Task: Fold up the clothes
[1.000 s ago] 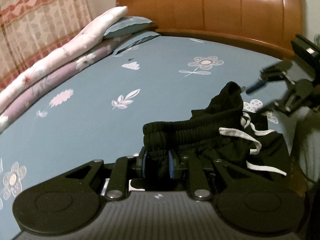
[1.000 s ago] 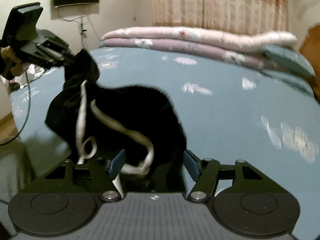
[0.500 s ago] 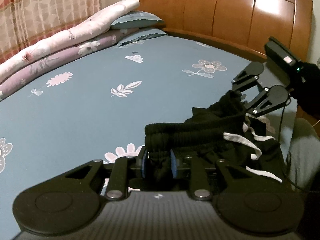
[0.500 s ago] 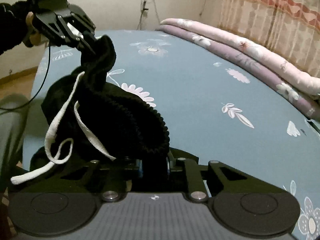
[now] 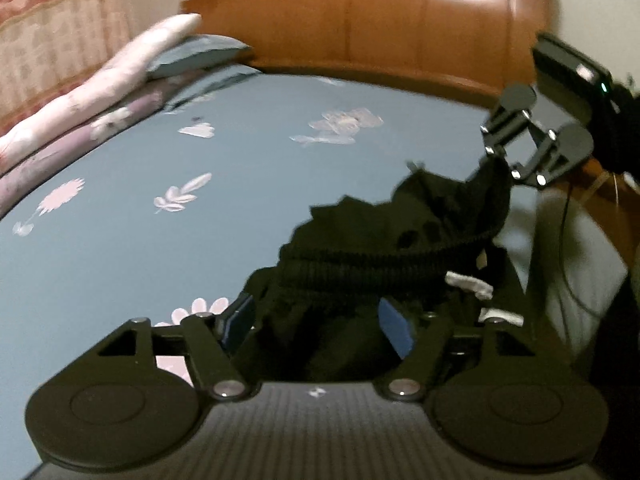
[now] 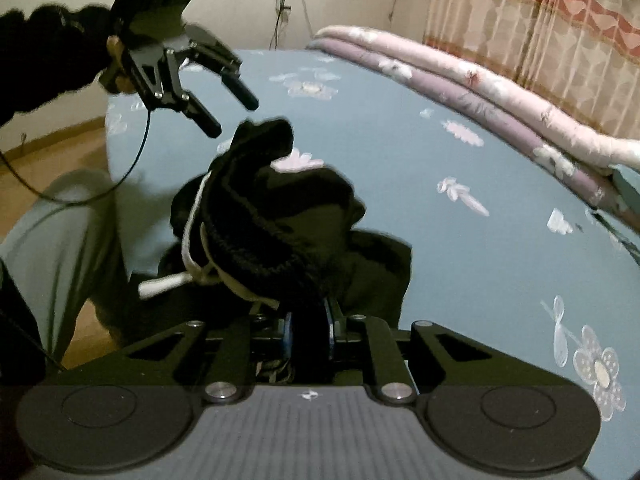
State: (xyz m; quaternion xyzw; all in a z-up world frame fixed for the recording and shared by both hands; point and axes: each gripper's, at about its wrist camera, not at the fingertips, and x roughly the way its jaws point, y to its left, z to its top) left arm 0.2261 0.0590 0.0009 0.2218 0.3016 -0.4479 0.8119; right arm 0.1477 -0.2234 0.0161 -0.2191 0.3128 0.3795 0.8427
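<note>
One crumpled black ribbed-waist garment (image 6: 280,224) with white drawstrings lies at the blue flowered bed's (image 6: 460,208) edge. Right hand-held gripper (image 6: 308,332) pinches its waistband; left hand-held gripper (image 5: 316,320), jaws just spread wide, has cloth between them, ungripped.

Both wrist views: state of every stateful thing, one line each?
left gripper: open, jaws have just been opening, black fabric lies between them, unpinched.
right gripper: shut on black shorts' waistband.
black shorts: crumpled, unfolded, one end lifted off the bed.
white drawstring: loose, dangling.
bed sheet: spread flat.
quilts: rolled, stacked along the bed's far edge.
</note>
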